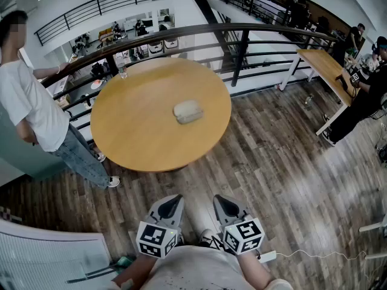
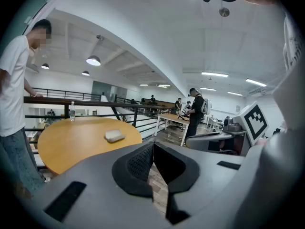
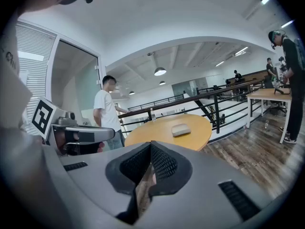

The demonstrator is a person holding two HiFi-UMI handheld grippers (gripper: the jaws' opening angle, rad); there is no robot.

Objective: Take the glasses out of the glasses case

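Observation:
A pale grey glasses case (image 1: 188,111) lies closed near the middle of the round wooden table (image 1: 133,132); it also shows as the case (image 2: 114,136) and the case (image 3: 180,130) in the gripper views. My left gripper (image 1: 173,205) and right gripper (image 1: 222,205) are held side by side close to my body, well short of the table's near edge. Both have their jaws pressed together with nothing between them. No glasses are visible.
A person in a white shirt (image 1: 30,110) stands at the table's left. A water bottle (image 1: 121,65) stands on the table's far edge by the black railing (image 1: 242,47). Another table (image 1: 329,71) and people (image 1: 363,95) are at the right. Wooden floor lies between me and the table.

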